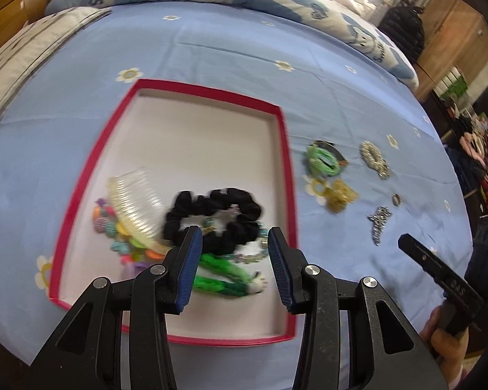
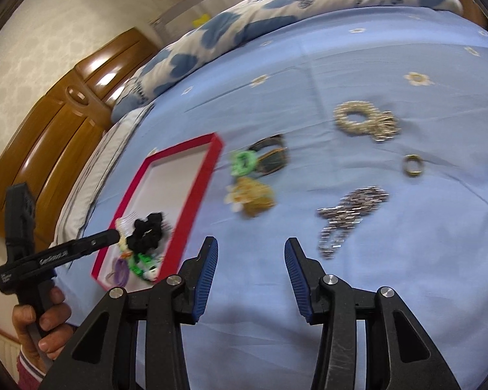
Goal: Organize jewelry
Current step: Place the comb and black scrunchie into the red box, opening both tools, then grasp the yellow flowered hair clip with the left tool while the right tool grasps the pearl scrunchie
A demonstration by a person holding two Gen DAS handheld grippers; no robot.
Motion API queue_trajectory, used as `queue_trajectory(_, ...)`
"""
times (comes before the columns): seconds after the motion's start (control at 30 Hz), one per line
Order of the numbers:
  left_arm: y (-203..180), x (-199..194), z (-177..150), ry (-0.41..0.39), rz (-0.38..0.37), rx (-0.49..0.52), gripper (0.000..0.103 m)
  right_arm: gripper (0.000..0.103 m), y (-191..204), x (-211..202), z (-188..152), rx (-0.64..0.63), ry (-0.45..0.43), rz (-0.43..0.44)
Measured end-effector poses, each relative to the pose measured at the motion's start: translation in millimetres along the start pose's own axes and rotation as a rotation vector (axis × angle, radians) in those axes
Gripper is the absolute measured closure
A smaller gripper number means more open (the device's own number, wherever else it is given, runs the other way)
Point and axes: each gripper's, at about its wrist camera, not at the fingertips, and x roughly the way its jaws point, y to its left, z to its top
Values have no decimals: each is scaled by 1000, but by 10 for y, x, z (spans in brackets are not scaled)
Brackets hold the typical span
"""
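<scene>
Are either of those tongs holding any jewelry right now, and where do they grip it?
Nothing is held. The left tongs hang open over the scrunchie in the tray; the right tongs are open above the bedsheet.

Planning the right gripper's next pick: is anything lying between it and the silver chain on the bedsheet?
Nothing visible. The right gripper is open above bare blue sheet, and the silver chain lies just ahead to its right, apart from the ring and the gold piece.
</scene>
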Motion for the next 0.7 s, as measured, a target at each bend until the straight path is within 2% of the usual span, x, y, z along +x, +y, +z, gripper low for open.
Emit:
queue_trajectory(0.4, -477, 134, 41, 27, -43, 72, 62, 57, -468, -167, 93, 77, -43, -54)
queue_trajectory(0.7, -856, 290, 103, 48, -68, 139, 55, 57, -645, -134, 224, 87, -50, -80)
